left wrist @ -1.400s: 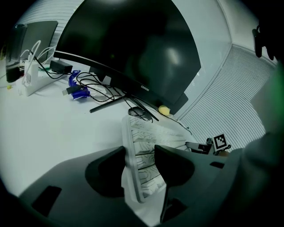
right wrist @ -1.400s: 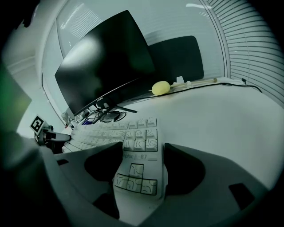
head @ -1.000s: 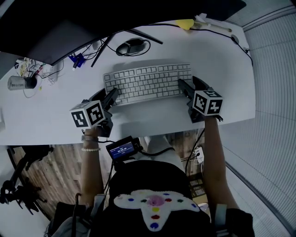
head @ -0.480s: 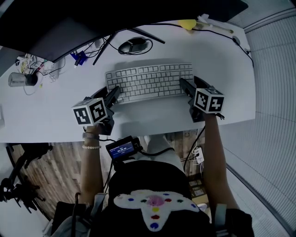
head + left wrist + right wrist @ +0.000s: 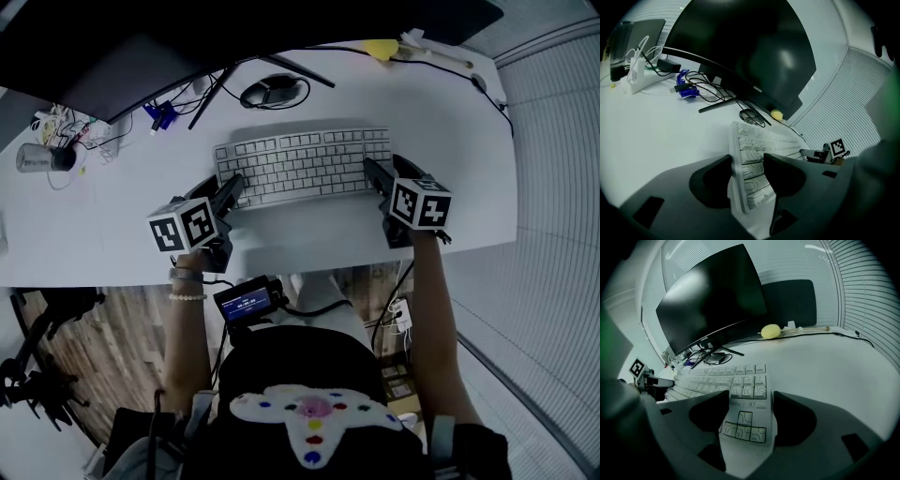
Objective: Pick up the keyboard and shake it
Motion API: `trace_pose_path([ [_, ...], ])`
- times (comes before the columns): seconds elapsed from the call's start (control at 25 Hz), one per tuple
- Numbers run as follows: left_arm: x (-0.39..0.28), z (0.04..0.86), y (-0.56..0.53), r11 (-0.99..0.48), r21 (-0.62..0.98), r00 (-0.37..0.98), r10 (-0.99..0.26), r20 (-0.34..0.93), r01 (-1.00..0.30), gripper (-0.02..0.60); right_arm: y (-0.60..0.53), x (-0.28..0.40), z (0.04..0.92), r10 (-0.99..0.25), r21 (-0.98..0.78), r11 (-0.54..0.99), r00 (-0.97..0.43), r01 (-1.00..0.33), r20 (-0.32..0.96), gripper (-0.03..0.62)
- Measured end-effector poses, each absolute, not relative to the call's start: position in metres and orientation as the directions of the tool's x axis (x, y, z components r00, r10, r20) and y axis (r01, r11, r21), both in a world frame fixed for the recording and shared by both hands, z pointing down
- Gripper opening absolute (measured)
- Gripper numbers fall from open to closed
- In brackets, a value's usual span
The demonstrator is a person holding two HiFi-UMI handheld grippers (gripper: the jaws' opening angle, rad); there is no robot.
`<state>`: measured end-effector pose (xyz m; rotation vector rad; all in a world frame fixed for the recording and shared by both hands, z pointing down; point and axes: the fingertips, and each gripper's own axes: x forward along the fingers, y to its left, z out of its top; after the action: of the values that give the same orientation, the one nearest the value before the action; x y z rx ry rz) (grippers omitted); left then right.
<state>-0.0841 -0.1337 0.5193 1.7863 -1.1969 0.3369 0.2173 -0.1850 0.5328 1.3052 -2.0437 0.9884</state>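
Note:
The white keyboard (image 5: 302,166) lies across the middle of the white desk (image 5: 112,234). My left gripper (image 5: 231,191) is at its left end. In the left gripper view the keyboard's left end (image 5: 747,180) fills the space between the jaws of my left gripper (image 5: 746,174), which press on it from both sides. My right gripper (image 5: 375,176) is at the keyboard's right end. In the right gripper view the arrow-key corner (image 5: 744,426) fills the jaws of that gripper (image 5: 750,416). I see no gap between the keyboard and the desk.
A dark curved monitor (image 5: 141,56) stands along the back edge, with its stand and cables (image 5: 202,94) behind the keyboard. A black mouse (image 5: 272,94) lies just behind the keyboard. A yellow object (image 5: 378,48) sits at the back right and a cup (image 5: 42,157) at the far left.
Nothing has clearly moved. Both grippers stay at the keyboard's ends, and only the head view shifts slightly.

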Motion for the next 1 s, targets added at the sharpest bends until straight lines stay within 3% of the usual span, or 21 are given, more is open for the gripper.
trace_pose_path([
  [0.52,-0.084,0.523,-0.133,-0.099,0.521,0.478,-0.566,0.671,-0.848,0.221,-0.177,0.217,0.538,-0.483,-0.407,0.285,-0.497,-0.868,0.721,0.302],
  [1.0,-0.085,0.520,-0.137,-0.108,0.513,0.475,-0.575,0.667,-0.852,0.224,-0.174,0.227,0.527,-0.566,-0.423,0.223,-0.470,-0.878,0.677,0.255],
])
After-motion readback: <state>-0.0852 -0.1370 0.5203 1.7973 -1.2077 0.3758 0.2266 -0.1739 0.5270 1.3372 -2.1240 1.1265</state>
